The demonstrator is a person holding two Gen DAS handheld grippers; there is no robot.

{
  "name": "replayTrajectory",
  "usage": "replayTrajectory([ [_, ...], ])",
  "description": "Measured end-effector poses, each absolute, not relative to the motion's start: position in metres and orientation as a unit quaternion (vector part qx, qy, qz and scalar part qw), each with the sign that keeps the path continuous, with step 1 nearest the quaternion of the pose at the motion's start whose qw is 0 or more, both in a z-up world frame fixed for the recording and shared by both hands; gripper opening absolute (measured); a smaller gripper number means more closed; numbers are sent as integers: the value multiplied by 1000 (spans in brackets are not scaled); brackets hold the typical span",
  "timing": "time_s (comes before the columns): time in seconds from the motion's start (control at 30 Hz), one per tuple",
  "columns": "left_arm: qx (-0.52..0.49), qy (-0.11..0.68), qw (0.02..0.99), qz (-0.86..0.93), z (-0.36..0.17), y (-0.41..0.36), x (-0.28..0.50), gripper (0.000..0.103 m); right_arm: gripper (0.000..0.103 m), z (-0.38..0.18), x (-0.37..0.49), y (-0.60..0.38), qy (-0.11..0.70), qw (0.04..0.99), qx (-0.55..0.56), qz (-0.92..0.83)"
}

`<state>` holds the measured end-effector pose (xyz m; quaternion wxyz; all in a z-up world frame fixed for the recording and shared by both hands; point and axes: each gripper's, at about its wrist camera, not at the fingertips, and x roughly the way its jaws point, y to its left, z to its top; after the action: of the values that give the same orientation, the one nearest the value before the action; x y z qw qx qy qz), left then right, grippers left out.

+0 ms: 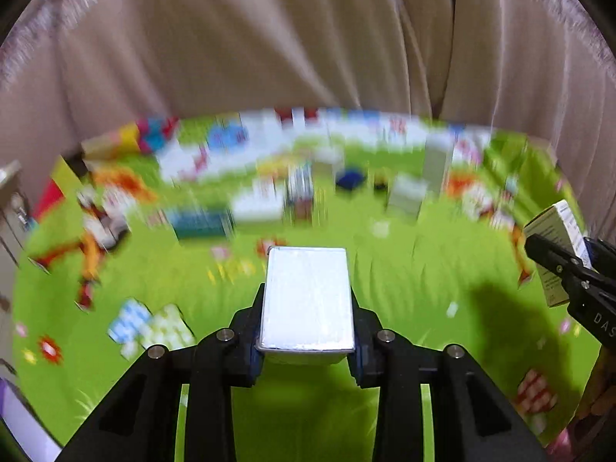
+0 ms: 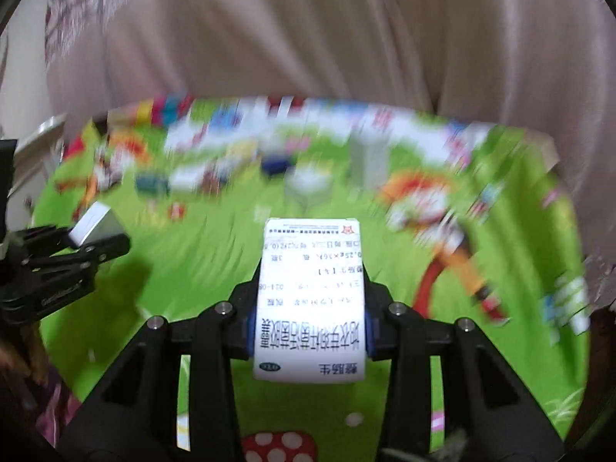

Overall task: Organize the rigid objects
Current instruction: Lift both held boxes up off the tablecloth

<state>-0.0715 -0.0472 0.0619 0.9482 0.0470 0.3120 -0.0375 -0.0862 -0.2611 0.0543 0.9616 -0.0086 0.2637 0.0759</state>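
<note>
Left gripper (image 1: 308, 308) has its jaws clamped on a plain white box (image 1: 308, 300), held up over the green mat (image 1: 404, 269). Right gripper (image 2: 310, 300) grips a printed box (image 2: 310, 300) the same way. Blurry clutter of boxes (image 1: 258, 202) sits at 12 o'clock.

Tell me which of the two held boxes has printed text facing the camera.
The box in the right gripper: its white label carries rows of printed characters. The left gripper holds a plain silvery-white box with no print visible.
</note>
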Motion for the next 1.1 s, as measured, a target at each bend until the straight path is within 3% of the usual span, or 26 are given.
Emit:
replayTrajectory([
  [0.17, 52, 210, 976, -27, 121, -53, -102, 35, 44, 110, -128, -260, 120, 992, -21, 36],
  [0.47, 37, 84, 995, -27, 196, -55, -157, 35, 44, 188, -193, -244, -48, 998, -47, 21],
  [1.1, 25, -8, 1000, 2, 246, -24, -227, 35, 44, 234, -253, -204, -137, 986, -59, 68],
])
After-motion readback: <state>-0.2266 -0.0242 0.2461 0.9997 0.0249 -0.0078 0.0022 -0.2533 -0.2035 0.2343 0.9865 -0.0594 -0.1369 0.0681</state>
